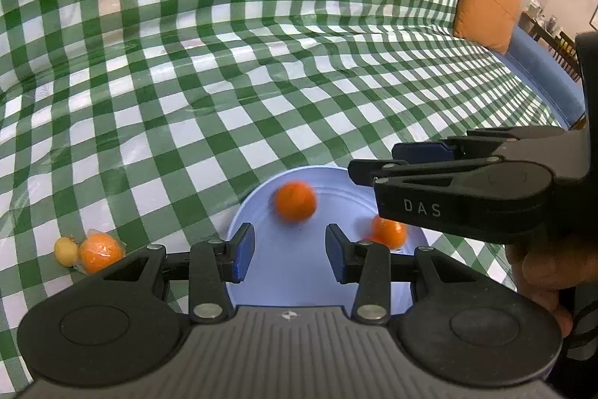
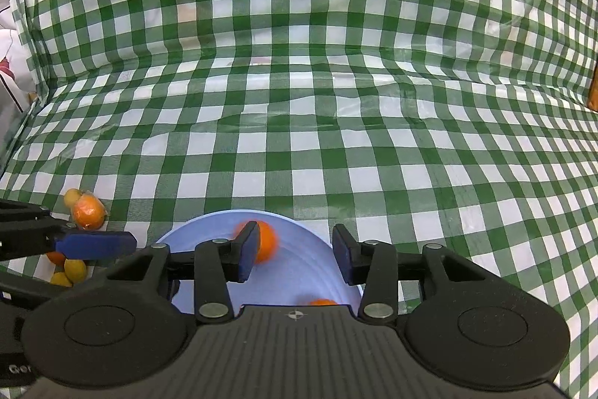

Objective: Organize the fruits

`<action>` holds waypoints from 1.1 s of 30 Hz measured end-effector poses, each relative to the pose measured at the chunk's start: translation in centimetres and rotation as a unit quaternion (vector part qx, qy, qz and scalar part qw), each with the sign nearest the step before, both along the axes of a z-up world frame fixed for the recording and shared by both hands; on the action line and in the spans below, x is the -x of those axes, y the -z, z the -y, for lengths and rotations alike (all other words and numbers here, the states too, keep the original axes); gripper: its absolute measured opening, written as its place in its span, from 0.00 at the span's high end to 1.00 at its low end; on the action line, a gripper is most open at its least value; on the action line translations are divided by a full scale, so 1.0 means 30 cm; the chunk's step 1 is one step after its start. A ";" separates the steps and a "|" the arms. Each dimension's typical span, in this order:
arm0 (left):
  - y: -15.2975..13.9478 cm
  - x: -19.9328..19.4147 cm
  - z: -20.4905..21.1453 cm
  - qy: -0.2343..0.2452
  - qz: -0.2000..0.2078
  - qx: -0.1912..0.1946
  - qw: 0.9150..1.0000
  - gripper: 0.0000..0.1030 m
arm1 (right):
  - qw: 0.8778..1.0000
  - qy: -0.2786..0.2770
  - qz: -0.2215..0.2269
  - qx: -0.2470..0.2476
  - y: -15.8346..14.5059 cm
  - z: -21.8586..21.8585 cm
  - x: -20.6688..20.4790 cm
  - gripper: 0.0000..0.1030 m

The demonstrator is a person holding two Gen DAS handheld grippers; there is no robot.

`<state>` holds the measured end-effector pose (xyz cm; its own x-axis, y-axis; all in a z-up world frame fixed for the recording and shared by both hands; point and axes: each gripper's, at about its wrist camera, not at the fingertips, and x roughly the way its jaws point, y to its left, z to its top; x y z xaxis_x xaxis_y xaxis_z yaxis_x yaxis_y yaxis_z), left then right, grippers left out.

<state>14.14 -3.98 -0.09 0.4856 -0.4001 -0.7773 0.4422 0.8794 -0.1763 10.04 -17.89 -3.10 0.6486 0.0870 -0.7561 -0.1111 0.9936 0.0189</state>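
Note:
A light blue plate (image 1: 291,279) (image 2: 299,272) lies on the green checked cloth. Two oranges are on it: one blurred near the far rim (image 1: 295,201) (image 2: 266,240), one at the right (image 1: 388,230) (image 2: 323,301). My left gripper (image 1: 289,253) is open and empty just above the plate's near side. My right gripper (image 2: 295,255) is open and empty over the plate; in the left wrist view it reaches in from the right (image 1: 377,163). Left of the plate lie a wrapped orange (image 1: 100,251) (image 2: 88,212) and a small yellow fruit (image 1: 64,250) (image 2: 71,197).
More small yellow fruits (image 2: 74,268) lie at the left under the left gripper's fingers (image 2: 95,245). The checked cloth (image 1: 261,62) rises up a backrest behind. An orange cushion (image 1: 486,6) and a blue sofa arm (image 1: 542,70) are at the far right.

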 end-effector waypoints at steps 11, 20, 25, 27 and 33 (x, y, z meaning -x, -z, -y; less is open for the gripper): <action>-0.007 -0.001 -0.020 -0.015 0.004 -0.002 1.000 0.56 | 1.000 -0.004 0.006 -0.007 0.002 -0.002 -0.012 0.57; -0.010 0.000 -0.034 -0.023 0.005 -0.003 1.000 0.57 | 1.000 -0.008 0.010 -0.009 0.002 -0.019 -0.022 0.57; -0.012 0.003 -0.038 -0.025 0.005 -0.004 1.000 0.57 | 1.000 -0.009 0.009 -0.009 0.003 -0.023 -0.023 0.57; -0.013 0.002 -0.038 -0.026 0.006 -0.003 1.000 0.57 | 1.000 -0.008 0.010 -0.009 0.003 -0.024 -0.023 0.57; -0.014 0.002 -0.042 -0.028 0.006 -0.003 1.000 0.58 | 1.000 -0.010 0.014 -0.010 0.000 -0.039 -0.026 0.57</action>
<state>14.09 -2.71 0.33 0.5163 -0.3672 -0.7736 0.3947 0.9038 -0.1656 10.83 -16.71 -3.09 0.6674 0.1151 -0.7357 -0.1316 0.9907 0.0356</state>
